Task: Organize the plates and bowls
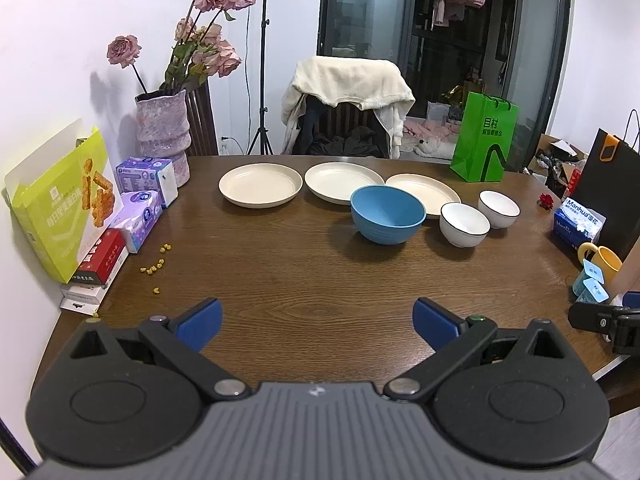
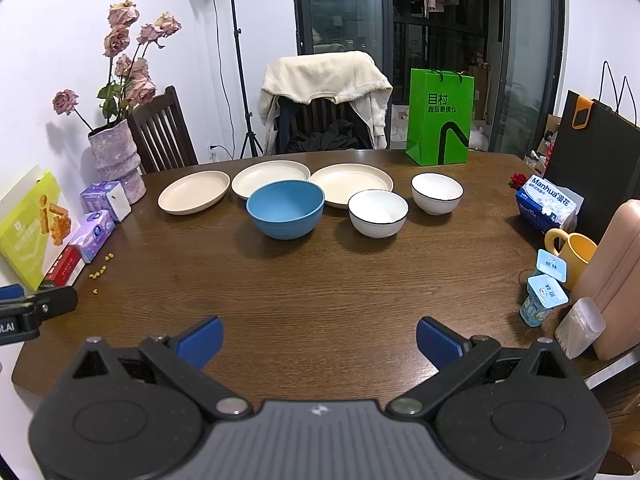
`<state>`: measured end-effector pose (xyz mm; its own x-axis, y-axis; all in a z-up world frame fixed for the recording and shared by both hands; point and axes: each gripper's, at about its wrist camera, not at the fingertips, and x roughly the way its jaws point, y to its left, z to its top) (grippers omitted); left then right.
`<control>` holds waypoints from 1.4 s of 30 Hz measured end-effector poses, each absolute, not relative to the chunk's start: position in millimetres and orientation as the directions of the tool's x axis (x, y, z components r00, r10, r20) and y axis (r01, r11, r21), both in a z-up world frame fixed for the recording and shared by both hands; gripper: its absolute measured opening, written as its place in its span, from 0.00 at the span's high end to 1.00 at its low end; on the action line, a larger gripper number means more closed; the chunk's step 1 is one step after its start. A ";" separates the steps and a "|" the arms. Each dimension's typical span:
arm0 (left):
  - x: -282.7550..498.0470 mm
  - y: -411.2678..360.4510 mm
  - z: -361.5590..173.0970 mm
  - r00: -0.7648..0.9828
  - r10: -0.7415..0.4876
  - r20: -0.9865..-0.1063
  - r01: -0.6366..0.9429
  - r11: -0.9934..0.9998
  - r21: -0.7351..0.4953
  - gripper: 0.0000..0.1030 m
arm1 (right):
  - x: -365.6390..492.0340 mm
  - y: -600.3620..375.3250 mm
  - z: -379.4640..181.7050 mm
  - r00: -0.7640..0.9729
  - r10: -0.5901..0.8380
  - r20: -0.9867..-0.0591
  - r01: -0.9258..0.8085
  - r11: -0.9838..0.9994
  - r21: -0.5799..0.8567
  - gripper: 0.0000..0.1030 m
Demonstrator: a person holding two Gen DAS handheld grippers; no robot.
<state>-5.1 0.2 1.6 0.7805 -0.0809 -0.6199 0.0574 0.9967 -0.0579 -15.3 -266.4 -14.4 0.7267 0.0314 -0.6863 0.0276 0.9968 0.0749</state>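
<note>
Here, two sets of tongs hover low over the near edge of a brown wooden worktop (image 1: 320,272), side by side and pointing toward the far edge. The left tongs (image 1: 317,322) are spread wide, blue pads well apart, pinching nothing. The right tongs (image 2: 319,340) are spread just as wide and also hold nothing. Each set's black tip shows at the side edge of the other's view.

Toward the far edge, three cream plates lie in a row. The left plate (image 1: 260,185) stands alone, the middle plate (image 1: 344,182) is just beside it, and the right plate (image 1: 424,192) touches or slightly overlaps the middle one. All three look empty.

In front of the plates stand three bowls, upright and empty. A blue bowl (image 1: 387,214) sits before the middle and right plates, hiding part of their rims. Two white bowls with dark rims follow toward the right edge: the near white bowl (image 1: 465,224), then the far white bowl (image 1: 499,209), close together; whether they touch is unclear.

Along the left edge are a vase (image 1: 163,136) of pink flowers, tissue packs and boxes. A green bag (image 1: 484,140) stands at the far edge. Near the right edge are a yellow mug (image 2: 574,256) and two small sealed cups (image 2: 546,292).
</note>
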 end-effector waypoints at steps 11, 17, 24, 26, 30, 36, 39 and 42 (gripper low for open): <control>-5.2 -0.3 1.4 0.781 -0.079 -0.620 0.055 0.997 -0.058 0.00 | -15.0 -266.6 -14.6 0.726 0.032 -0.687 0.028 0.997 0.076 0.00; -3.8 -0.8 1.2 0.780 -0.079 -0.620 0.054 0.997 -0.059 0.00 | -11.6 -267.3 -13.8 0.722 0.033 -0.691 0.026 0.997 0.075 0.00; 0.8 0.2 0.4 0.781 -0.068 -0.621 0.040 0.997 -0.059 0.00 | 0.1 -266.5 -13.9 0.720 0.038 -0.693 0.020 0.997 0.075 0.00; 6.0 1.7 1.1 0.780 -0.061 -0.623 0.031 0.998 -0.059 0.00 | 4.9 -265.6 -14.3 0.719 0.042 -0.694 0.015 0.997 0.075 0.00; 19.9 5.6 3.1 0.781 -0.040 -0.624 0.008 0.999 -0.054 0.00 | 17.8 -263.8 -14.9 0.718 0.051 -0.695 0.003 0.997 0.075 0.00; 35.1 11.4 3.5 0.780 -0.009 -0.626 -0.027 0.999 -0.047 0.00 | 40.2 -259.8 -17.5 0.712 0.071 -0.699 -0.024 0.997 0.077 0.00; 43.9 14.2 3.7 0.776 0.007 -0.630 -0.044 0.998 -0.043 0.00 | 53.3 -256.6 -18.4 0.709 0.082 -0.701 -0.040 0.996 0.076 0.00; 52.5 16.1 3.8 0.773 0.022 -0.634 -0.061 0.997 -0.039 0.00 | 66.4 -252.7 -20.4 0.705 0.093 -0.703 -0.056 0.996 0.075 0.00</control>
<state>52.5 16.1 3.8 0.7733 0.0224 -0.6336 -0.0606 0.9974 -0.0387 66.4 -252.7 -20.4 0.7049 0.0928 -0.7032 -0.0562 0.9956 0.0750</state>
